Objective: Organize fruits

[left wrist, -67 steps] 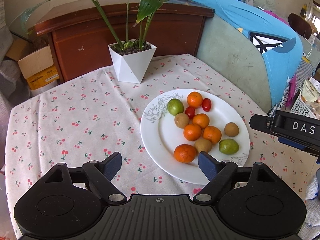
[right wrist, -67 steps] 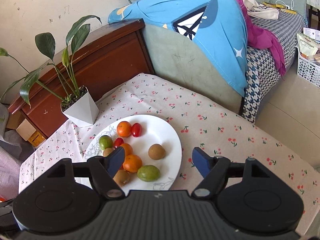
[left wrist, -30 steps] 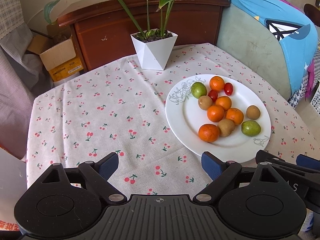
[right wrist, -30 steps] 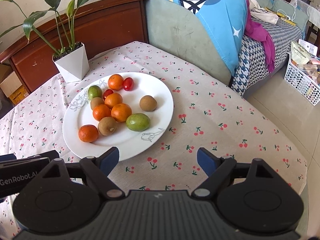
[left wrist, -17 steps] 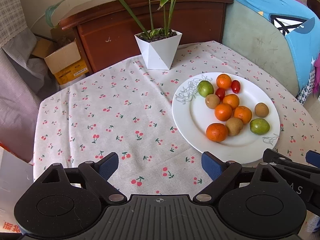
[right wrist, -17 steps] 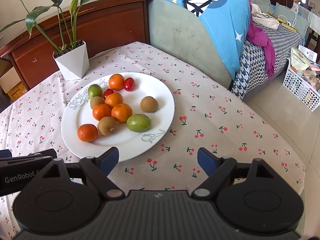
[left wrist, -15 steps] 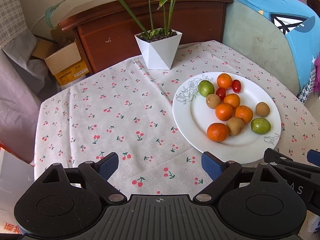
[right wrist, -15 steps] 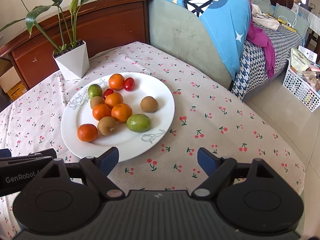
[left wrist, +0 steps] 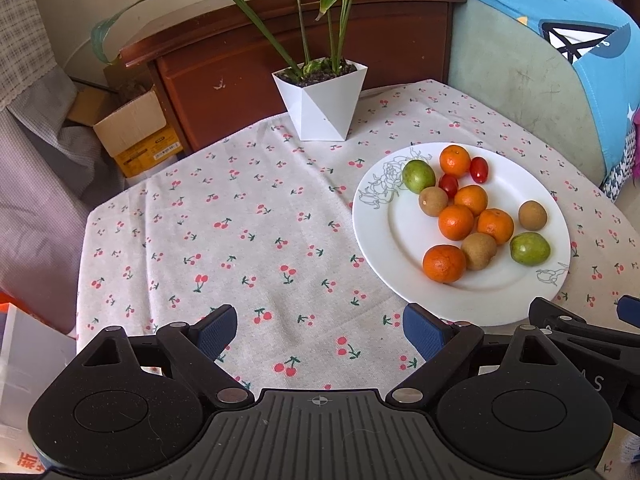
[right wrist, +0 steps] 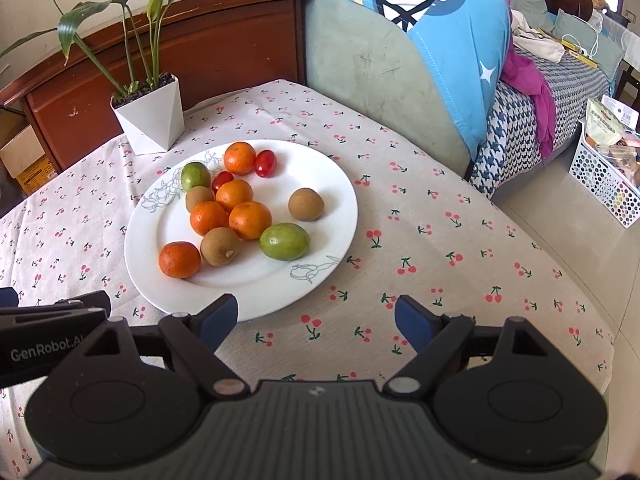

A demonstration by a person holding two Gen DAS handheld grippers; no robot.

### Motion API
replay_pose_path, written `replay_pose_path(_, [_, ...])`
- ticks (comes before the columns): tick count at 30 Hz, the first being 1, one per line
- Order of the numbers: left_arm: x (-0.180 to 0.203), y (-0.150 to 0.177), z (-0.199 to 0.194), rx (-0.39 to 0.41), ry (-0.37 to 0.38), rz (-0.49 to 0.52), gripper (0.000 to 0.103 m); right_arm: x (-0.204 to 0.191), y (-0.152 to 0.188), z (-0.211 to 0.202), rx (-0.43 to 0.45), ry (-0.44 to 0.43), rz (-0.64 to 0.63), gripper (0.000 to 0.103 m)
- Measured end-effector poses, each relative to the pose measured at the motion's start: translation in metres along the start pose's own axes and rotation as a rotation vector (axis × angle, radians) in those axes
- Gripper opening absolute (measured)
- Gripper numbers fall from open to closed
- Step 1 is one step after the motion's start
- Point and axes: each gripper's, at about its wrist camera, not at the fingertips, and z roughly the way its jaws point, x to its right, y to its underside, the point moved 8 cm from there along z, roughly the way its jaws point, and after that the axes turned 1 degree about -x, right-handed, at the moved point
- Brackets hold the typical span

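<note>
A white plate (left wrist: 384, 236) (right wrist: 340, 184) sits on a cherry-print tablecloth and holds mixed fruit: several oranges (left wrist: 444, 263) (right wrist: 179, 259), three brown kiwis (left wrist: 478, 251) (right wrist: 306, 204), two green fruits (left wrist: 529, 249) (right wrist: 284, 241) and two red cherry tomatoes (left wrist: 479, 169) (right wrist: 265, 163). My left gripper (left wrist: 320, 330) hovers open over bare cloth, left of the plate's near rim. Open too, my right gripper (right wrist: 316, 318) hangs just off the plate's near right rim. Nothing lies between either pair of fingers.
A white faceted pot (left wrist: 322, 102) (right wrist: 150, 118) with a tall leafy plant stands at the table's far edge. Behind it is a wooden headboard (left wrist: 304, 40); a padded seat back with blue cloth (right wrist: 432, 36) borders the right. A cardboard box (left wrist: 132, 128) sits on the floor left.
Both views pulled back from the plate earlier and have held nearly still over the last half second. The fruit has not moved, and both grippers stay open.
</note>
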Motion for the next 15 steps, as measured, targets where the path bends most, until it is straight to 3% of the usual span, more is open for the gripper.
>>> replay_pose_path(15, [-0.027, 0.018, -0.004, -0.005, -0.029, -0.044, 0.092, -0.028, 0.012, -0.003, 0.029, -0.078, -0.072, 0.085])
